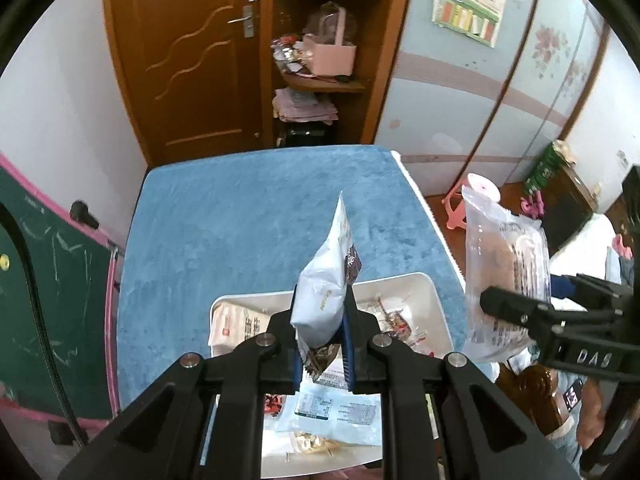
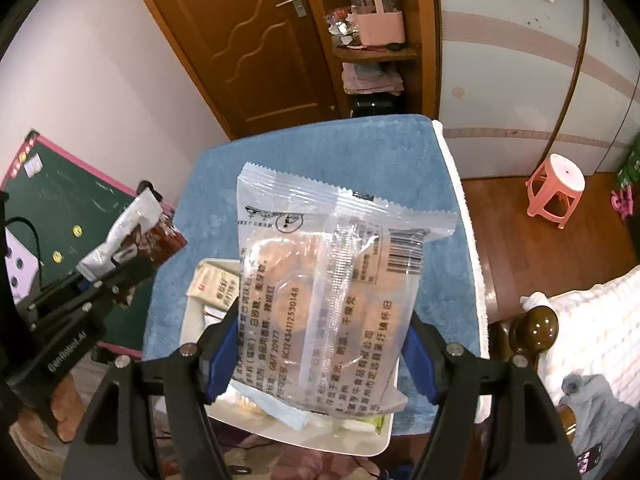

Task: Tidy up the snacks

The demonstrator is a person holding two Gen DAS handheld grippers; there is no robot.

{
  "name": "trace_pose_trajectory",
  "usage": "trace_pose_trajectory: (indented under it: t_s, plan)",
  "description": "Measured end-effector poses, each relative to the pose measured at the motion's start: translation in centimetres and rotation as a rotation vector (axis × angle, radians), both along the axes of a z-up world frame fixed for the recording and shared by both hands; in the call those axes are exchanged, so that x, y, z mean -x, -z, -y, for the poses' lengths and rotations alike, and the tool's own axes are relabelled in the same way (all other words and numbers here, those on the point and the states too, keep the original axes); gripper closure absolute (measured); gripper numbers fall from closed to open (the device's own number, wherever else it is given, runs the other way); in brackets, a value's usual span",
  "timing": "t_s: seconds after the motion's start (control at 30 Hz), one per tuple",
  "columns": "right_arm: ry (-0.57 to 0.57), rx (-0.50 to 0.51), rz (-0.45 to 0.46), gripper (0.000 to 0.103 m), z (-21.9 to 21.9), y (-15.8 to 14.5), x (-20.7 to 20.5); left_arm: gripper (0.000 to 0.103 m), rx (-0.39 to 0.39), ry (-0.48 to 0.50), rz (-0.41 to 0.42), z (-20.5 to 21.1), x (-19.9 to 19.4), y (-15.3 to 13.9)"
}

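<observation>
Two handheld grippers are in view, each carrying one snack packet above one white rectangular plastic tray (image 1: 434,300) that sits on a blue plush cloth (image 1: 248,216).

The left gripper (image 1: 322,344), black with blue pads, is clamped narrowly on a white crinkled foil snack packet with a dark brown printed panel (image 1: 324,292). The packet stands upright between the fingers, its lower sealed edge poking out below the pads and its pointed top rising well past the fingertips. Its printing is too small to read.

The right gripper (image 2: 320,356) holds its fingers wide apart, pressing on both sides of a clear plastic packet of round brown biscuits (image 2: 328,300). The packet fills the gap between the pads and extends far beyond the fingertips to a zigzag top seal. One barcode sits near its upper right corner; Chinese text runs along it, with "GB/T 20977" and "SC12434112530148" legible.

Below the fingers, the tray holds several more packets, at least four: one cream-coloured packet (image 2: 214,286) at the far left corner, pale blue-white ones and a red-printed one nearer; an exact count cannot be told.

The left gripper body reads "GenRobot.AI" in the right wrist view; the right one shows "DAS" in the left wrist view.
</observation>
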State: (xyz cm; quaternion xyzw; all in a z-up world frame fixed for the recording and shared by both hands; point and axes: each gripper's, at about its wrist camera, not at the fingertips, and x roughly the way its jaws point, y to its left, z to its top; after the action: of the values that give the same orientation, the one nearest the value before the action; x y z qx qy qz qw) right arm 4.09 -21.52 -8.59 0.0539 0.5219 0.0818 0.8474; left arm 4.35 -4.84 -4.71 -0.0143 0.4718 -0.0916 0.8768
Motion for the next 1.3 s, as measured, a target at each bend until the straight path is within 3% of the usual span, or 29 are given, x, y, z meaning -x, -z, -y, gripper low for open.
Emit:
trace_pose_trajectory:
  t_s: [0.37,0.5,0.63,0.67,0.73,0.77,0.8,0.87,1.0,1.3]
  plan:
    - [-0.067,0.079,-0.083,0.03,-2.7,4.5,0.6,0.09,-0.02,-0.049,-0.155,-1.7,-0.2,6.7]
    - [-0.091,0.107,-0.118,0.027,-3.8,5.4,0.3,0.09,-0.029,-0.038,-0.166,-1.4,-0.3,7.3]
    - [-0.092,0.073,-0.147,0.022,-4.0,6.0,0.0,0.089,-0.041,-0.033,-0.162,-1.0,-0.1,7.3]
    - [-0.087,0.058,-0.154,0.021,-3.9,6.1,0.0,0.085,-0.045,-0.035,-0.16,-1.0,-0.1,7.3]
    - [-0.064,0.023,-0.181,0.02,-3.4,6.6,-0.1,0.057,-0.041,-0.033,-0.158,-1.1,0.0,7.2]
    - [-0.057,0.016,-0.19,0.02,-3.3,6.7,-0.1,0.028,-0.034,-0.036,-0.154,-1.1,0.1,7.1]
    - [-0.054,0.019,-0.194,0.02,-3.3,6.8,-0.1,0.021,-0.038,-0.046,-0.144,-1.2,0.2,7.0]
    - [-0.058,0.022,-0.169,0.019,-3.3,6.5,0.4,0.017,-0.028,-0.061,-0.119,-1.7,0.3,6.6]
    - [-0.072,0.013,-0.13,0.015,-3.8,5.5,1.3,0.015,0.007,-0.065,-0.155,-2.3,0.1,6.7]
    - [-0.051,0.065,-0.021,0.015,-4.3,3.3,2.5,0.015,-0.049,-0.051,-0.102,-1.7,1.1,5.4]
